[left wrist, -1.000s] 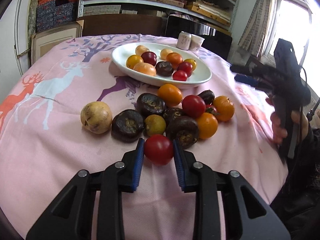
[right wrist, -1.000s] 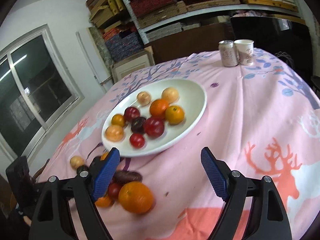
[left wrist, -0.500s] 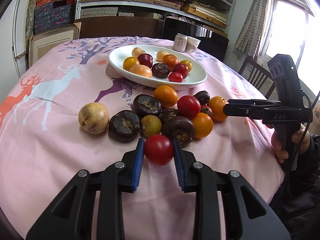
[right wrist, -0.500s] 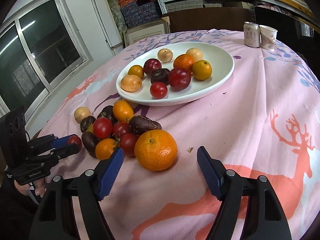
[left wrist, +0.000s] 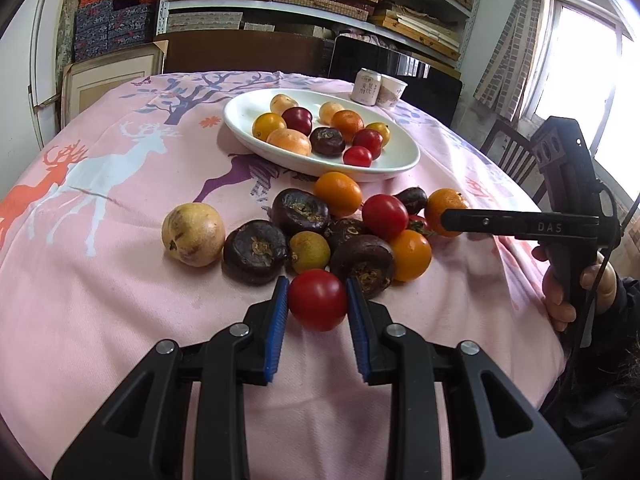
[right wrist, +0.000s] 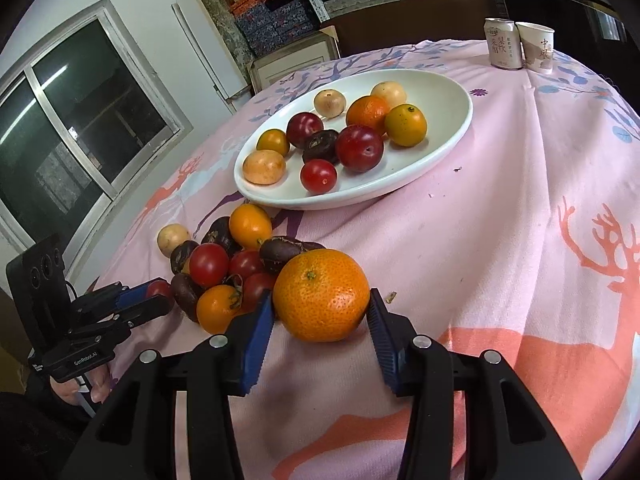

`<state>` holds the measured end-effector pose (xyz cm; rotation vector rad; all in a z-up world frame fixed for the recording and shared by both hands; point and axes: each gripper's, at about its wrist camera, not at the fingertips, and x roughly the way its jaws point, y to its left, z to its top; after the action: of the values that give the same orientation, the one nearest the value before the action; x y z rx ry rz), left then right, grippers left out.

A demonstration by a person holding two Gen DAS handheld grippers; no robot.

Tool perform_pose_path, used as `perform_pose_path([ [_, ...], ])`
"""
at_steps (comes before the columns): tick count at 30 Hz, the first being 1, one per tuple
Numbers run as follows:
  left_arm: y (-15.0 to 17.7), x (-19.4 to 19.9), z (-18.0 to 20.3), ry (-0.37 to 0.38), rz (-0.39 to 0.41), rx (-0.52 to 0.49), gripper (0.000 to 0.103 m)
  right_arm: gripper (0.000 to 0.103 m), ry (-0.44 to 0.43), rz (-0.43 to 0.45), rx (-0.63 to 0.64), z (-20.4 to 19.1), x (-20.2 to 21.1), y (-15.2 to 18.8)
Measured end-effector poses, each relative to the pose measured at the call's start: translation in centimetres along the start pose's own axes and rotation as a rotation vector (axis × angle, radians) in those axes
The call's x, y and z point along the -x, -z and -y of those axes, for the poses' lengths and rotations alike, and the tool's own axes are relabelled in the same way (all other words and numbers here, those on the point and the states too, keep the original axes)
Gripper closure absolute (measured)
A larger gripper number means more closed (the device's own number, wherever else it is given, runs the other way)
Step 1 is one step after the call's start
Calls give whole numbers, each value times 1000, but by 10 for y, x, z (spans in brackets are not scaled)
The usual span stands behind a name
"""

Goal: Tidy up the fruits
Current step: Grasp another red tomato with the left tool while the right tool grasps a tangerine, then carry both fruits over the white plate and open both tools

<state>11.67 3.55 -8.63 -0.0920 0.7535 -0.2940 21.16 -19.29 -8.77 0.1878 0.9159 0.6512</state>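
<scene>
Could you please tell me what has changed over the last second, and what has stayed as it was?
The right gripper swung down from facing the white plate to the loose pile, and its jaws have just been closing around the mandarin; both pads now appear to touch it. The left gripper stayed put, clamped on the red tomato. The plate, its fruit and the rest of the pile did not move.

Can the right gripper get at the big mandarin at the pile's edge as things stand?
Likely yes: the right gripper already has the mandarin between its closing jaws, both pads at its sides. The neighbouring fruit sits behind and left, not blocking.
</scene>
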Motion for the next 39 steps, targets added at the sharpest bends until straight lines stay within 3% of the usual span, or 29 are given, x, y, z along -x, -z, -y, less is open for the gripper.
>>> perform_pose_path([
  [7, -2, 5, -3, 5, 22, 18, 75, 56, -19, 100, -40, 8, 18, -1],
  [11, -14, 6, -7, 10, 21, 36, 75, 56, 21, 166, -79, 15, 31, -7],
  [17, -66, 19, -2, -12, 97, -17, 75, 56, 60, 287, -87, 16, 67, -43],
  [23, -117, 1, -4, -29, 123, -24, 75, 56, 137, 375, -111, 23, 82, -88],
  [31, -179, -62, -24, -54, 88, 27, 75, 56, 202, 327, -126, 34, 33, -128],
  [39, -203, -129, -48, -55, -14, 109, 74, 54, 238, 241, -114, 46, -26, -149],
])
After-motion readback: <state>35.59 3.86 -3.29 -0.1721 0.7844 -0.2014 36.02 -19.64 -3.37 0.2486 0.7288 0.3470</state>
